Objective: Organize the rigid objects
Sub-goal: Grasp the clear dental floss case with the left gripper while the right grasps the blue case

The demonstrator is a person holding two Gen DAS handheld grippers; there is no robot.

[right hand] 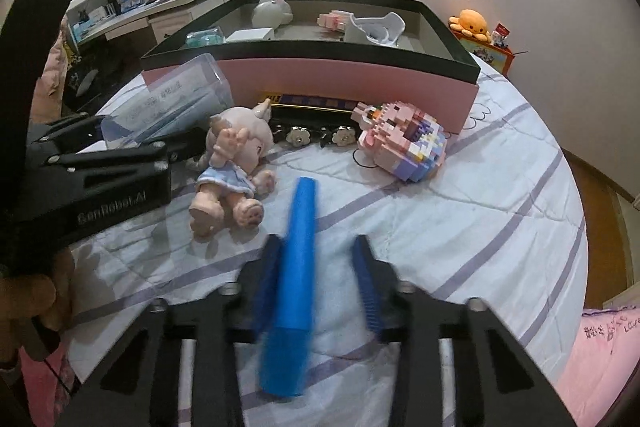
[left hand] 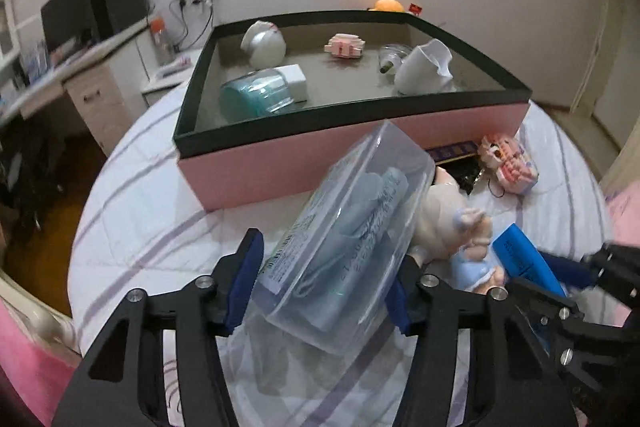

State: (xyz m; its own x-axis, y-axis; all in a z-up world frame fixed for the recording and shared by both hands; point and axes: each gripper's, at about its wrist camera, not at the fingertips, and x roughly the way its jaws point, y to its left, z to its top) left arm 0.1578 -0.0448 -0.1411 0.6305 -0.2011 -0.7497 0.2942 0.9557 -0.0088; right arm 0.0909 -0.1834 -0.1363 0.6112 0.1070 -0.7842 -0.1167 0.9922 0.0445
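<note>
On a striped bedsheet (right hand: 460, 211), the left gripper (left hand: 320, 291) clamps a clear plastic case (left hand: 352, 223), while the right gripper's (right hand: 316, 275) part-open jaws flank, without pressing, a blue tube (right hand: 296, 267).

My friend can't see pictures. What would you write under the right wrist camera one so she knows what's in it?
A blue tube lies between the right gripper's blue pads, on a white bedsheet with purple stripes. Ahead lie a plush pig doll and a pink brick-built toy, in front of a big pink box holding small items.
</note>
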